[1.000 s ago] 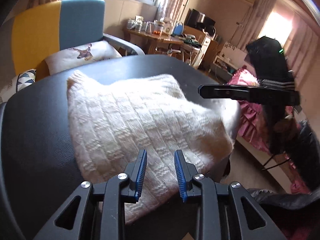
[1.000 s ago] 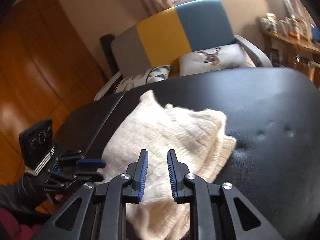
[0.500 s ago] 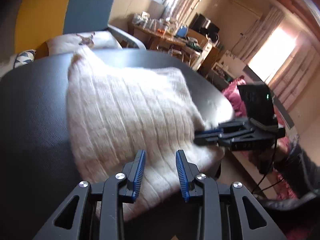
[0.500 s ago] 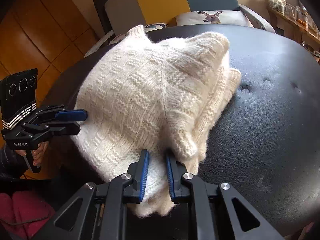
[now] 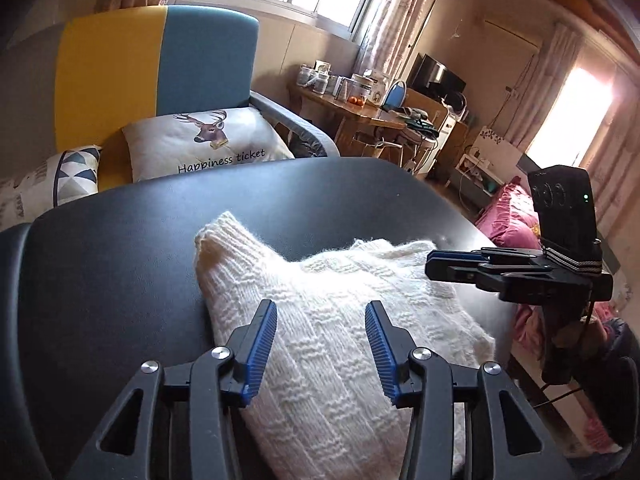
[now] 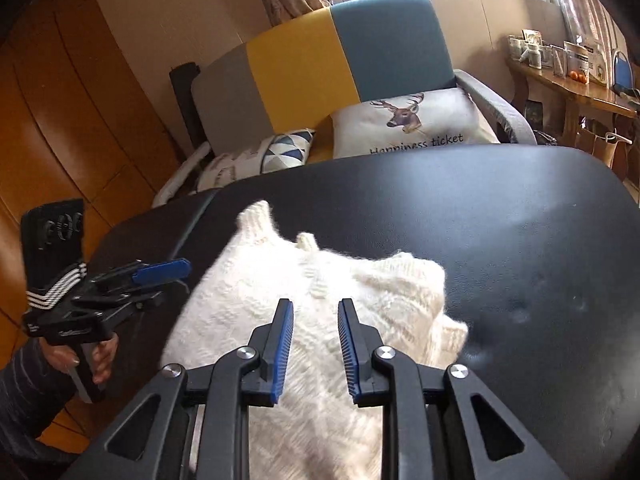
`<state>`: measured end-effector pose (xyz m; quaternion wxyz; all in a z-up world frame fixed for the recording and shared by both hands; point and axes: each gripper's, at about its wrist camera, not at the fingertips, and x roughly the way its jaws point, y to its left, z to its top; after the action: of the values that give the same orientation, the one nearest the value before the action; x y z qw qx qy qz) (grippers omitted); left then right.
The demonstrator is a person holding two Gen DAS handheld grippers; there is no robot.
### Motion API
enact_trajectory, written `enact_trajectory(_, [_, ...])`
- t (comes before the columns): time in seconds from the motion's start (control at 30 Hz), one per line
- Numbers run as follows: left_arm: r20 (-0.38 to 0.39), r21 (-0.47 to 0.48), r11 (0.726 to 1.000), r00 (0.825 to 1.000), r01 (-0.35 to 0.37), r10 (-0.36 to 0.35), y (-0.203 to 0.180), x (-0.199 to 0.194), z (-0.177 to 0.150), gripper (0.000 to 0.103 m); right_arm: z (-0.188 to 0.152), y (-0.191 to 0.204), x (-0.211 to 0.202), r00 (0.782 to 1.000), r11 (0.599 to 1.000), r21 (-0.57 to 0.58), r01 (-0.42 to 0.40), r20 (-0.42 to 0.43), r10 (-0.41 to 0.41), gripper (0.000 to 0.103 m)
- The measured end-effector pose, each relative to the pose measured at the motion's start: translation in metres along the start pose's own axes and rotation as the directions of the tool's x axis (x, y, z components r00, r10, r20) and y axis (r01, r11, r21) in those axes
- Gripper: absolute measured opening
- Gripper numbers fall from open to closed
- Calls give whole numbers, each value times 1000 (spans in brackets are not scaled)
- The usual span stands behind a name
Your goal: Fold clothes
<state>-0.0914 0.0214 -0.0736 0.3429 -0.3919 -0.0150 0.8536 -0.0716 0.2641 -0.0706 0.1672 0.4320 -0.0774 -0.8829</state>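
A cream knitted sweater (image 5: pixel 360 276) lies folded in a bundle on the black padded table (image 5: pixel 120 260). My left gripper (image 5: pixel 320 308) hovers over its near edge, its jaws opening, blue pads well apart and not pressing the knit. In the right wrist view the same sweater (image 6: pixel 280 280) lies under my right gripper (image 6: pixel 316 304), whose jaws are also opening with a narrow gap and no cloth pinched. Each gripper shows in the other's view: the right gripper (image 5: pixel 434 260) over the sweater's right edge, the left gripper (image 6: pixel 182 267) at its left edge, held by a hand (image 6: pixel 100 360).
Behind the table stands a yellow and blue sofa (image 5: pixel 160 60) with a deer cushion (image 5: pixel 208 140). A wooden side table (image 5: pixel 360 108) with jars is at the back right. Pink bedding (image 5: pixel 508 216) lies off the table's right edge, a wooden cabinet (image 6: pixel 60 120) to its left.
Half a second ago the sweater filled both views, close up against the grippers. Now it lies lower and farther off on the table, both grippers have drawn back, and both jaws stand wider.
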Motion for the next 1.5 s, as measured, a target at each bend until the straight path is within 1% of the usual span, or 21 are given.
enact_trajectory(0.03, [-15,3,1000,1000,-9,9,1,10,1,51,-3,-5,16,997,999,-6,48,-58,-48,23])
enact_trajectory(0.07, [-46,-6,1000,999,-22,22,1,22,-2,56,-8,-12,33,987,995,-15,95,-129,-96,22])
enact_trajectory(0.1, [-67,-8,999,997,-42,41,0,32,-7,57,-14,-17,39,984,994,-11,113,-137,-113,20])
enact_trajectory(0.2, [-53,21,996,994,-90,91,-12,46,-26,58,-33,-31,35,992,993,26,116,-62,-114,20])
enact_trajectory(0.33, [-32,-4,991,991,-133,132,-14,46,-29,59,-38,-31,36,991,990,46,132,-16,-131,20])
enact_trajectory(0.47, [-34,-31,987,987,-160,159,-8,46,-26,71,-37,-29,37,990,989,48,140,1,-140,20])
enact_trajectory(0.53, [-51,-44,983,983,-176,174,-7,47,-24,74,-40,-30,36,991,989,59,133,19,-135,20])
enact_trajectory(0.6, [-68,-64,975,976,-213,208,-6,49,-23,88,-41,-29,34,991,989,68,130,30,-132,20])
enact_trajectory(0.63, [-76,-73,970,971,-231,225,-5,49,-23,90,-42,-29,34,991,989,73,130,32,-133,20])
enact_trajectory(0.73, [-73,-90,958,961,-273,267,-7,44,-22,90,-35,-27,30,992,990,77,122,3,-123,20])
enact_trajectory(0.8, [-40,-57,944,945,-326,325,-16,36,-20,90,-28,-27,24,993,989,89,114,-25,-113,21])
enact_trajectory(0.87, [21,-22,920,920,-391,392,-30,23,-19,89,-24,-21,7,994,990,99,104,14,-106,21])
enact_trajectory(0.93, [72,-23,907,904,-421,422,-40,9,-23,89,-26,-10,-12,993,993,80,87,69,-93,23])
enact_trajectory(1.03, [108,-68,910,903,-410,415,-48,-7,-43,89,-41,7,-31,994,998,34,50,99,-53,23])
enact_trajectory(1.07, [106,-70,911,905,-405,411,-51,-8,-52,89,-50,11,-30,995,998,15,56,80,-57,23])
enact_trajectory(1.17, [20,-61,925,926,-376,377,-51,11,-79,90,-81,15,-12,995,995,-33,98,-21,-98,23])
enact_trajectory(1.23, [17,-126,936,943,-328,332,-42,18,-90,90,-97,9,-10,995,996,-13,93,40,-93,22])
enact_trajectory(1.27, [16,-148,938,947,-314,320,-39,20,-93,95,-99,7,-10,995,996,2,89,51,-89,22])
enact_trajectory(1.3, [15,-157,935,946,-317,324,-38,21,-93,99,-98,7,-9,995,996,9,89,47,-90,22])
enact_trajectory(1.37, [6,-177,936,950,-305,311,-35,25,-91,101,-95,9,-8,994,994,0,106,34,-106,22])
enact_trajectory(1.5, [-19,-153,951,963,-269,270,-48,41,-81,101,-100,8,-14,980,980,-34,197,31,-195,22])
